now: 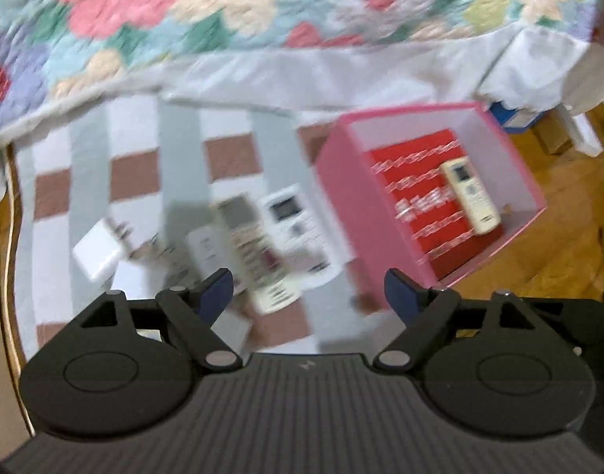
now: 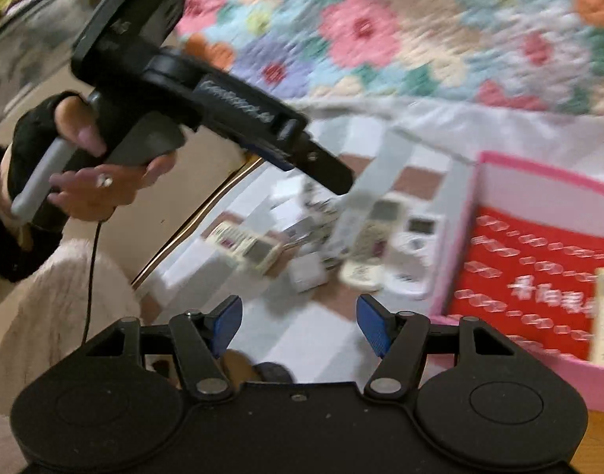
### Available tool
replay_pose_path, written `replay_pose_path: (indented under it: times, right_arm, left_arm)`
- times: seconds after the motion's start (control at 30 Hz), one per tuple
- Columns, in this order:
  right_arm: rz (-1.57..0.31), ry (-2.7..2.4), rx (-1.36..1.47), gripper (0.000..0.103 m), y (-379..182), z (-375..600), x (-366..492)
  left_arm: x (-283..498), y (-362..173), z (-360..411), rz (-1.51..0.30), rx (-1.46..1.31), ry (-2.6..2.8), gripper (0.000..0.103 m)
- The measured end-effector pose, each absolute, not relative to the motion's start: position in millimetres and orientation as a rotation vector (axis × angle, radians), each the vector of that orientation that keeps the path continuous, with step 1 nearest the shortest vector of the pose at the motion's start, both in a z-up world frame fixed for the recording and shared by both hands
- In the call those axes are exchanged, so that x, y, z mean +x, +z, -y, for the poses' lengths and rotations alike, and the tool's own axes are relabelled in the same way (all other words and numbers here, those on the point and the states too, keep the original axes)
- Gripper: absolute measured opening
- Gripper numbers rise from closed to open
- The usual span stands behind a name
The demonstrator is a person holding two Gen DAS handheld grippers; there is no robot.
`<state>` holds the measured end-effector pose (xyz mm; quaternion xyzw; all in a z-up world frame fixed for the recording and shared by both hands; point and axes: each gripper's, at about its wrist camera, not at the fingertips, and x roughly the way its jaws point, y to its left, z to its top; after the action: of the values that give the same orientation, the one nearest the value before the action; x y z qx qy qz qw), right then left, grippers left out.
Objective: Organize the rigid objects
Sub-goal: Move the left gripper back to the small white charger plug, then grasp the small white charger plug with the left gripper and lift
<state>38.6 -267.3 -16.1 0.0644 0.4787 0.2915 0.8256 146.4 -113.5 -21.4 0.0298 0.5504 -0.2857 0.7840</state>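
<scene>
Several blurred remote controls lie on a checked cloth (image 1: 136,173): a white one (image 1: 292,225) with a screen, and a cream one (image 1: 258,252) beside it. One more cream remote (image 1: 469,193) lies inside the pink box (image 1: 341,197) on its red floor. My left gripper (image 1: 308,288) hangs open above the remotes on the cloth, with nothing between its fingers. My right gripper (image 2: 300,316) is open and empty too, above the cloth left of the pink box (image 2: 456,245). The right wrist view also shows the left gripper (image 2: 333,177), held by a hand (image 2: 89,185), over the remotes (image 2: 369,245).
A white charger block (image 1: 98,254) and small adapters (image 2: 308,276) lie left of the remotes. A floral quilt (image 1: 262,8) on a bed borders the far side. Wooden floor (image 1: 558,237) shows right of the box. A blue object (image 1: 511,116) sits behind the box.
</scene>
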Motion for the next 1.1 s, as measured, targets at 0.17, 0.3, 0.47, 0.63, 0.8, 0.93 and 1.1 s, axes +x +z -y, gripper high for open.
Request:
replay_pose_path:
  times: [0.17, 0.3, 0.47, 0.63, 0.8, 0.93, 1.1]
  right_arm:
    - [-1.038, 0.612, 0.113, 0.066, -55.4, 238.1, 56.2]
    - [-1.096, 0.629, 0.187, 0.062, -94.1, 224.8, 74.4]
    - [-1.153, 0.587, 0.320, 0.057, -127.5, 220.1, 91.1]
    - [-1.175, 0.555, 0.259, 0.055, -143.3, 202.2, 96.2]
    - [-1.125, 0.513, 0.265, 0.039, -149.2, 195.1, 89.5]
    - [-1.102, 0.450, 0.204, 0.042, -146.3, 195.3, 80.5]
    - [-1.081, 0.432, 0.106, 0.054, -139.8, 194.3, 77.3]
  left_arm:
    - [143.6, -74.4, 90.9, -1.257, 0.054, -0.574, 0.084]
    - [150.9, -113.9, 80.1, -1.333, -0.005, -0.577, 0.082]
    - [165.2, -140.3, 68.6, -1.329, -0.072, -0.507, 0.081]
    - [167.5, -158.5, 74.7, -1.314, -0.003, -0.498, 0.066]
    - [162.0, -168.3, 76.7, -1.360, -0.044, -0.528, 0.049]
    - [157.5, -169.3, 74.2, -1.416, -0.117, -0.542, 0.046]
    - [153.4, -175.4, 73.7, -1.461, -0.216, -0.542, 0.046]
